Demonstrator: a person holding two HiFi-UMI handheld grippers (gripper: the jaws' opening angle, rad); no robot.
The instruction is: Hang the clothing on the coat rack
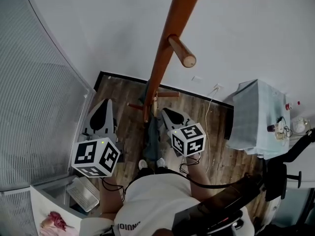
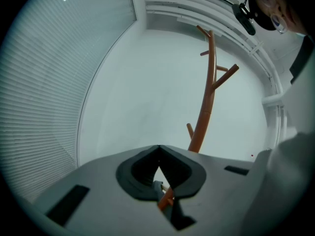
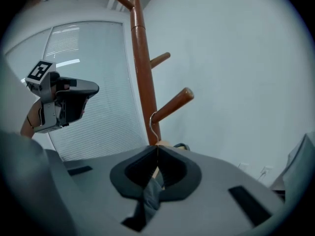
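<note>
A tall coat rack [image 1: 170, 33] of smooth, reddish-brown turned wood, with round, blunt-ended pegs [image 1: 182, 52] slanting up from its pole, stands against a plain white wall [image 1: 98, 23]. A dark grey-blue soft cloth garment [image 1: 153, 132] hangs limp close beside the lower pole on a pale wooden hanger [image 3: 163, 142]. In the right gripper view the hanger's thin metal hook [image 3: 152, 122] is looped over one of the lower pegs. The right gripper [image 1: 165, 110], of matt grey plastic with black rubbery pads, has its jaws pressed together just beside the hanger, with no cloth or wood caught between them. The hook's wire rises right behind the tips, and folds of the garment show through the gap lower down. The left gripper [image 1: 106, 103] is also closed on nothing and stays well apart from the rack, on its left. The floor [image 1: 123, 112] is brown wood-grain planking edged by a black skirting board [image 1: 118, 76]. A finely ribbed, blind-like translucent panel [image 1: 34, 107] curves along the left side. On the right a table under a pale cloth [image 1: 253, 117] carries a few small bottles. Each gripper's cube bears black-and-white square markers. Dark letters at the neck of the person's white shirt [image 1: 147, 200] are too small to read.
</note>
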